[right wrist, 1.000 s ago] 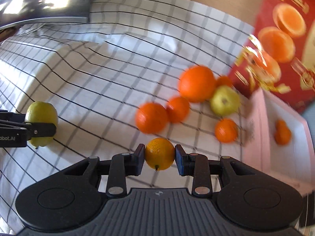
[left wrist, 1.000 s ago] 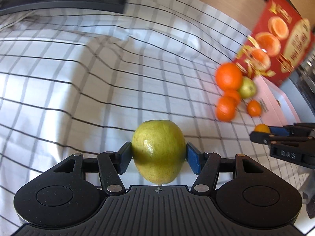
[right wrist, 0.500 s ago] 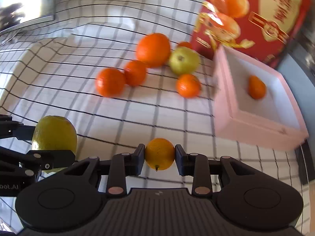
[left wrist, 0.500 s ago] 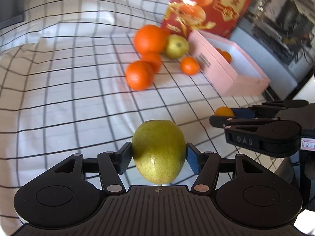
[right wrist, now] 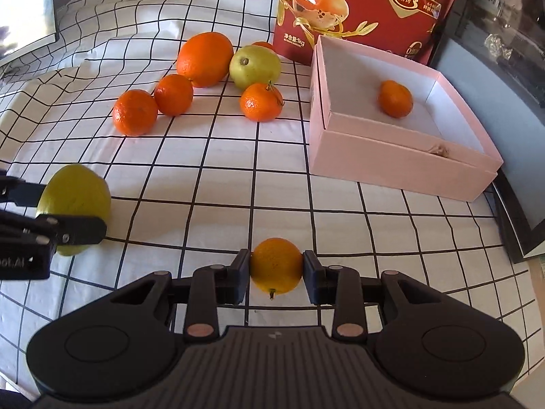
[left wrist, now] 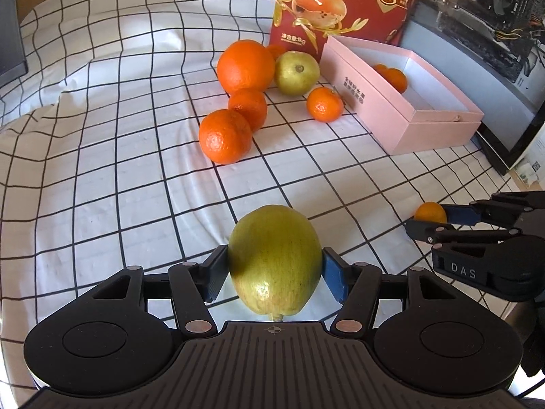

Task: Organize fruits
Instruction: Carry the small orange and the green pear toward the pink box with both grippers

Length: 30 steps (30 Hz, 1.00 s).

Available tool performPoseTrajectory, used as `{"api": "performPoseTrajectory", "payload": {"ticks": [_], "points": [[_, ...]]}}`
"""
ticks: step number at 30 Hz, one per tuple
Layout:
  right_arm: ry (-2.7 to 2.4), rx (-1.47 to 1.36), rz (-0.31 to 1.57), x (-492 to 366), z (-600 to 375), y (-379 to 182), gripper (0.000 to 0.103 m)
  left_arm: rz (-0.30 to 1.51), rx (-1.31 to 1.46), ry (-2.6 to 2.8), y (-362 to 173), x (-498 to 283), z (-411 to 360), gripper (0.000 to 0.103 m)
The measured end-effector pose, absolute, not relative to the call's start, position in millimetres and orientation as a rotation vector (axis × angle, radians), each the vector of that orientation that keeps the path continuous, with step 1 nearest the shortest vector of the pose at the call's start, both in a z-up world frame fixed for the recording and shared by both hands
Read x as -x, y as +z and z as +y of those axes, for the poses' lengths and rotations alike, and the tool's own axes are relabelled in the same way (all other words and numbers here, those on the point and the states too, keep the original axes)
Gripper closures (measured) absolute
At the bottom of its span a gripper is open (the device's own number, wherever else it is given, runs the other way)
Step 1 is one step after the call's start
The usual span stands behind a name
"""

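Observation:
My left gripper (left wrist: 274, 266) is shut on a green pear (left wrist: 274, 259), held above the checked cloth. My right gripper (right wrist: 276, 267) is shut on a small yellow-orange tangerine (right wrist: 276, 266); it also shows at the right of the left wrist view, with the tangerine (left wrist: 430, 212) at its tips. The held pear (right wrist: 76, 201) shows at the left of the right wrist view. Ahead lies a cluster of loose fruit: a large orange (right wrist: 204, 58), a second pear (right wrist: 254, 66) and three tangerines (right wrist: 261, 101). The open pink box (right wrist: 402, 167) to the right holds one tangerine (right wrist: 395, 99).
A tall red printed carton (right wrist: 361, 10) stands behind the fruit and the pink box. Dark framed equipment (left wrist: 477, 27) lines the right edge beyond the box. A dark screen edge (left wrist: 10, 34) sits at the far left. The checked cloth (left wrist: 119, 170) is rumpled at the back left.
Both views have swung right: the fruit cluster, pink box and red carton came toward the centre and nearer. Each gripper kept its fruit, and the motion blur has gone.

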State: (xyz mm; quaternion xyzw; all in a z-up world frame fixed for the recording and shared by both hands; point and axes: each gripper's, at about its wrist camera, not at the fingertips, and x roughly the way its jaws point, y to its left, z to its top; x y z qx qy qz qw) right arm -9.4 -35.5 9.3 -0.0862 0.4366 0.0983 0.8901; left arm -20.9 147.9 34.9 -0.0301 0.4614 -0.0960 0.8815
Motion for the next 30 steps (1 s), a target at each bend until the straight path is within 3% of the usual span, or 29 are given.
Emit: {"api": "performPoseTrajectory", "payload": {"ticks": [30], "points": [[0.180, 0.114, 0.848, 12, -48, 12, 0.071, 0.996, 0.151, -0.228, 28, 3, 154, 0.038]]}}
